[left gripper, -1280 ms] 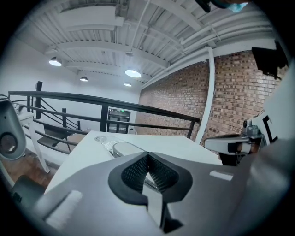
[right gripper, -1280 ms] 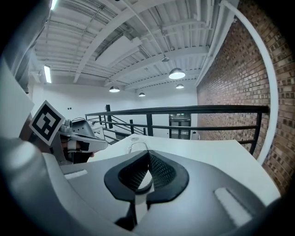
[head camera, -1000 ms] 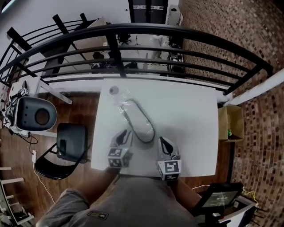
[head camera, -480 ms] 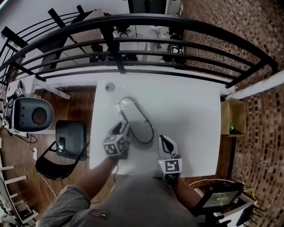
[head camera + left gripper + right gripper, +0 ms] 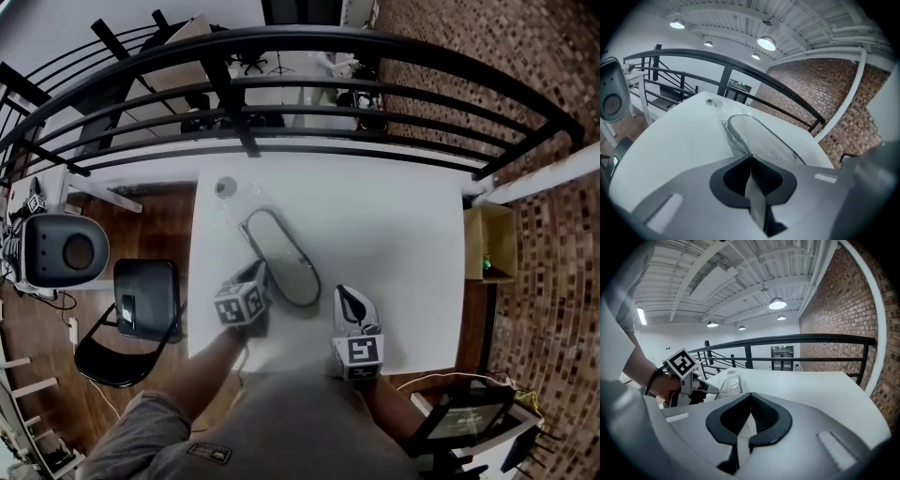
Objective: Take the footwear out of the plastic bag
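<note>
Left claw [image 5: 750,157]: just closed, apparently pinching bag [image 5: 733,139] to anchor it.
Shoe [image 5: 771,146]: just ahead, bagged.
Right claw [image 5: 749,398]: shut, empty, spare.

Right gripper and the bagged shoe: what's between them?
Just bare white table lies between the right gripper and the shoe in its plastic bag; the head view shows it.

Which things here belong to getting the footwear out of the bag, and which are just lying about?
Part of the job:
- footwear
- plastic bag around it
- white table under both

Just lying about:
- small round object at the table's far left corner
- black chair
- grey rounded device beside the chair
- cardboard box
</note>
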`<state>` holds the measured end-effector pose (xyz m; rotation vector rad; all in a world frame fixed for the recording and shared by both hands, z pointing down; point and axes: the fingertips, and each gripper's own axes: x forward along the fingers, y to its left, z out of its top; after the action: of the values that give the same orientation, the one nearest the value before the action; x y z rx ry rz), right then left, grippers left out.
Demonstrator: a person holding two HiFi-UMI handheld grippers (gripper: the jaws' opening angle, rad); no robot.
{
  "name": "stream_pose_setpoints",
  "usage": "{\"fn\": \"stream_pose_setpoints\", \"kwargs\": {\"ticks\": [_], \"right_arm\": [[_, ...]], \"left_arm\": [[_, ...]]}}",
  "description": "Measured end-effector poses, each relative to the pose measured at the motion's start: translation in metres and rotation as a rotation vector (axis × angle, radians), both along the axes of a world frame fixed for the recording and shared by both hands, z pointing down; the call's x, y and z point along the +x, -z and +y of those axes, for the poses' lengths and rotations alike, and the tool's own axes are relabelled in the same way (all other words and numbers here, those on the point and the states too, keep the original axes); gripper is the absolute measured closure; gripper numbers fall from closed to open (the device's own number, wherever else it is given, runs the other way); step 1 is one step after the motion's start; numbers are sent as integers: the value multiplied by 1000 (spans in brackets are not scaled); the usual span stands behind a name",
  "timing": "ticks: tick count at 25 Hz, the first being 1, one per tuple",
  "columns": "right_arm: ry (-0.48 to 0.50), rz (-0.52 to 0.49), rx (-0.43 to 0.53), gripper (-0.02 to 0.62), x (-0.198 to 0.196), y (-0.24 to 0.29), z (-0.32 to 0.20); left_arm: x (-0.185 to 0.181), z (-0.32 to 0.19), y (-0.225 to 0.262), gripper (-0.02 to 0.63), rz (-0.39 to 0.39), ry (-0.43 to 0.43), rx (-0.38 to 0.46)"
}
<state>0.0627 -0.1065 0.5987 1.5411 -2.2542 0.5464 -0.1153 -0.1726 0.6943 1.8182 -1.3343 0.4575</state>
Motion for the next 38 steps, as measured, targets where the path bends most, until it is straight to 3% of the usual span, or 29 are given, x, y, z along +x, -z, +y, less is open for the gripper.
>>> {"fn": "stream_pose_setpoints", "kwargs": {"ticks": [10, 20, 26, 28, 31, 38], "right_arm": [[27, 10, -60, 581, -1, -20, 6], [147, 8, -185, 566, -26, -47, 36], [199, 42, -165, 563, -23, -57, 41], [211, 41, -159, 563, -24, -56, 41], [217, 47, -147, 563, -23, -54, 43], [201, 49, -131, 565, -20, -44, 46]], "left_arm": [[5, 6, 4, 604, 29, -2, -2], [-14, 45, 8, 604, 89, 137, -26], [-12, 71, 8, 604, 77, 170, -16], [-11, 76, 5, 603, 60, 138, 5], [-10, 82, 5, 601, -10, 9, 61], [-19, 87, 34, 556, -278, -331, 249]]}}
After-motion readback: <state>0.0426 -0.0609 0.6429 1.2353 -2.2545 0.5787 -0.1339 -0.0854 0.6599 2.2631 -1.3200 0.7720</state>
